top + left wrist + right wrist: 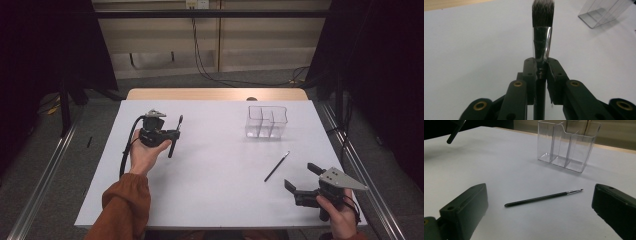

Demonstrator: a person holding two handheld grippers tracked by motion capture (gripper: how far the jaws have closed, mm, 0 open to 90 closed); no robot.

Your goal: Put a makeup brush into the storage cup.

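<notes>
Overhead, makeup brush [542,30] clamped in left gripper [172,137], right gripper [300,180] wide.

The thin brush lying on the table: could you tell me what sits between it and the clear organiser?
Nothing: in the right gripper view, only bare white table separates the thin brush from the clear organiser. The high view shows the same.

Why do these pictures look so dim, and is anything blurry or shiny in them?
High view: dark at the sides, the white table evenly lit. Left gripper view: the brush is sharp, glare streaks its metal collar, the clear organizer behind is soft. Right gripper view: near jaws blurred, the thin brush casts a faint shadow.
</notes>
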